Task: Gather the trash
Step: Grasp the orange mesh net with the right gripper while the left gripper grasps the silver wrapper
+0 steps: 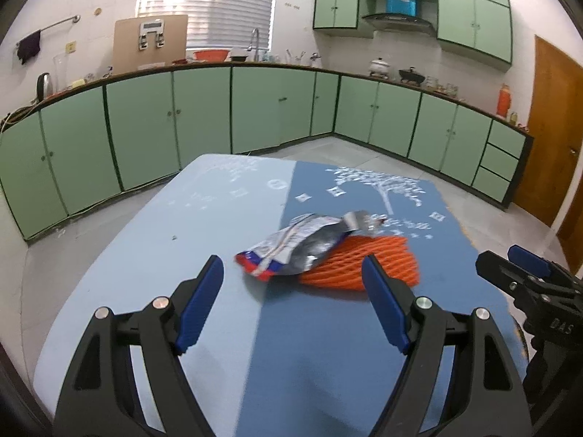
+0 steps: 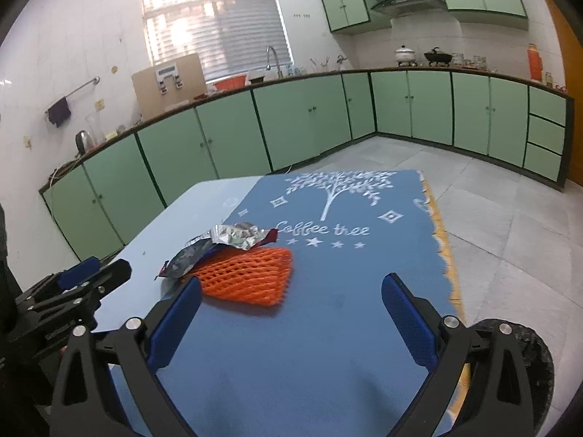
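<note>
A crumpled silver snack wrapper [image 1: 298,244] with a red and blue end lies across an orange foam fruit net [image 1: 364,266] on the blue table. My left gripper [image 1: 291,260] is open, and both pieces lie just ahead of its fingertips with nothing between the pads. From the right wrist view the wrapper [image 2: 218,244] and net [image 2: 251,276] sit ahead and to the left. My right gripper [image 2: 291,282] is open wide and empty, its left fingertip close to the net's near edge. Each gripper shows in the other's view: the right gripper [image 1: 524,269] and the left gripper [image 2: 94,273].
The table [image 2: 328,346] has a light blue half and a darker mat printed with a tree. A dark round container [image 2: 528,360] stands by the table's near right corner. Green cabinets [image 1: 204,116] line the walls beyond grey floor, with a wooden door [image 1: 554,138] at right.
</note>
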